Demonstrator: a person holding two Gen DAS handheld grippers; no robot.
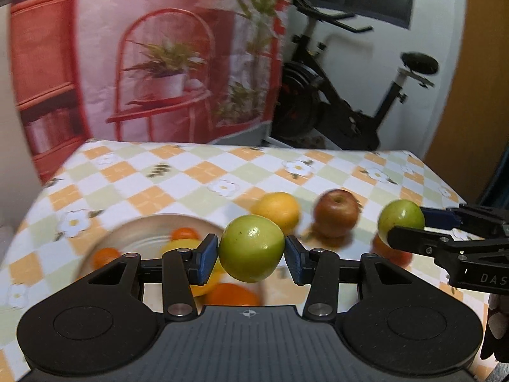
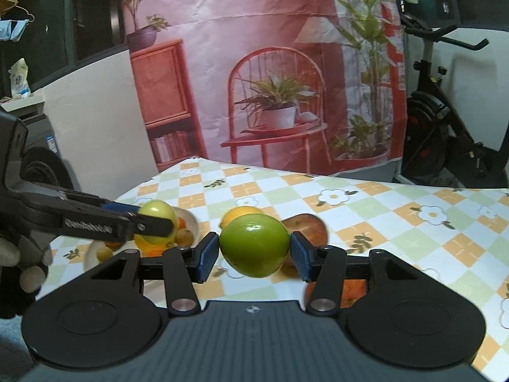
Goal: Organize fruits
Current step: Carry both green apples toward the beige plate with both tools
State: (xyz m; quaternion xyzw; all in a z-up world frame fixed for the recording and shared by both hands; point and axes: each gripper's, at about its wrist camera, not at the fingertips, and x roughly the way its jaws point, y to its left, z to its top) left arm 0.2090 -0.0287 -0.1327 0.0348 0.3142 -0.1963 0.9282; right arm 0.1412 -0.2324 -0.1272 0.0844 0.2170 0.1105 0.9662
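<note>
My left gripper (image 1: pixel 252 256) is shut on a green apple (image 1: pixel 251 248) and holds it above the near rim of a pale bowl (image 1: pixel 127 235) with several oranges and a yellow fruit in it. My right gripper (image 2: pixel 254 250) is shut on a second green apple (image 2: pixel 254 245) above the tablecloth. That apple shows at the right of the left wrist view (image 1: pixel 401 218). A yellow-orange fruit (image 1: pixel 279 211) and a red apple (image 1: pixel 336 213) lie on the cloth between the grippers. The left gripper shows in the right wrist view (image 2: pixel 149 219) over the bowl (image 2: pixel 191 219).
The table carries a checked orange, green and white flower cloth (image 1: pixel 197 172). Another reddish fruit (image 2: pixel 353 289) lies under my right gripper. A printed pink backdrop (image 2: pixel 254 63) hangs behind the table. An exercise bike (image 1: pixel 343 95) stands at the back right.
</note>
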